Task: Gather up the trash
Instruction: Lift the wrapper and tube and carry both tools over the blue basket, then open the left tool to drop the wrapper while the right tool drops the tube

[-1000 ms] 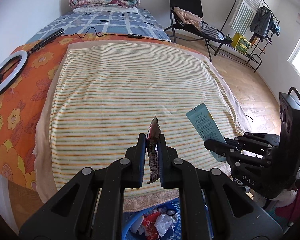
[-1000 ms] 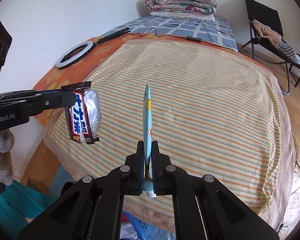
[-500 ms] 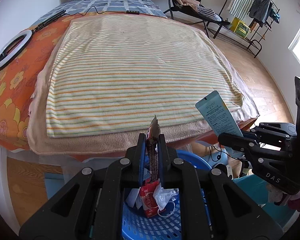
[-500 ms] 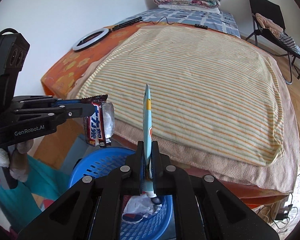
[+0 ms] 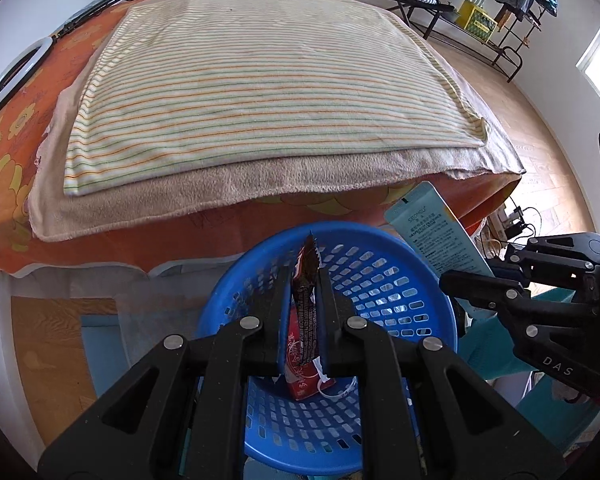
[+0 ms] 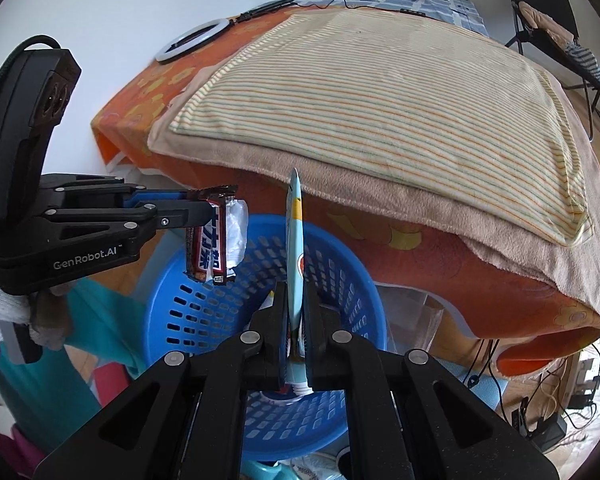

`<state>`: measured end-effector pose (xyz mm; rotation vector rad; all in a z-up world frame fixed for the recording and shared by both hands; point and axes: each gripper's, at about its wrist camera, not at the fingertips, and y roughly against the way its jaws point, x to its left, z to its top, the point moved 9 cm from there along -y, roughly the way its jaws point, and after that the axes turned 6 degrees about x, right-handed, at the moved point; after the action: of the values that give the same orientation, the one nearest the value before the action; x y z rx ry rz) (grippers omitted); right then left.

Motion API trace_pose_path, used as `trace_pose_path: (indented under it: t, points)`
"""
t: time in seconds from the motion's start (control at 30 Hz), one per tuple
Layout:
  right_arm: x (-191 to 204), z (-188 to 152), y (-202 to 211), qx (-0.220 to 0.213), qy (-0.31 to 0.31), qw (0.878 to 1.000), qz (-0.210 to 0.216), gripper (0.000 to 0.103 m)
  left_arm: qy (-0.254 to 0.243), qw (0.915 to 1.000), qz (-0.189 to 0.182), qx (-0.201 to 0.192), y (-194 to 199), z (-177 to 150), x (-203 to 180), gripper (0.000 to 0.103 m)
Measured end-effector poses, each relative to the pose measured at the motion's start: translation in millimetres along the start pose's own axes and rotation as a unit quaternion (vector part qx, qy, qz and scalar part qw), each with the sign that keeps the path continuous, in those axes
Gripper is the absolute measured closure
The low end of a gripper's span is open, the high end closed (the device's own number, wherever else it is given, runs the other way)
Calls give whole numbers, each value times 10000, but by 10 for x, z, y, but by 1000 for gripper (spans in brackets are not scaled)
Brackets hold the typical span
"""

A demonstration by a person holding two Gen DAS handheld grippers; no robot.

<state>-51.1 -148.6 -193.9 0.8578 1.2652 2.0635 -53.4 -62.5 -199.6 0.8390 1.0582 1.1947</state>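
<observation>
Landmark: round blue perforated plastic basket (image 5: 380, 280) on the floor at the foot of the bed (image 5: 260, 80).

Left hand-held gripper (image 5: 305, 304): closed on a crumpled red-brown foil snack wrapper (image 5: 305, 300), held above the basket's opening.

Right hand-held gripper (image 6: 296, 320): clamped edge-on around a flattened pale-blue plastic tube (image 6: 295, 248), over the basket's middle; in the left view it sits at the right rim.

Risk: the light wrapper may drift or cling to a pad; the long tube may tip over the rim onto the floor.
</observation>
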Motion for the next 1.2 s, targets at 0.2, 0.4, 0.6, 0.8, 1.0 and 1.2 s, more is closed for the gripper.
trace_pose_path:
  t: [0.2,0.4,0.6,0.8,1.0,1.2]
  points:
    - [-3,-107,-102,168,-38,9998,25,98,-80,9997,54,211,-135,-149,-31,93]
    - [-7,-190,-191,331,-73,9994,39,98,-114,9992,126,375,-225,-261,-32,93]
    - [-46,-251,-243,459,-176,9988,27,98,-72,9987,161,485,-268,-309,-2,93]
    - [-61,-296,-285,565,-218,9982,2,98,-64,9981,203,583,-290,-343,23,93]
    - [-85,-305,-287,596,-248,9979,-65,95,-10,9975,257,656,-316,-353,59,93]
    - [-107,-272,-241,485,-257,9984,-151,59,20,9973,251,686,-319,-357,60,90]
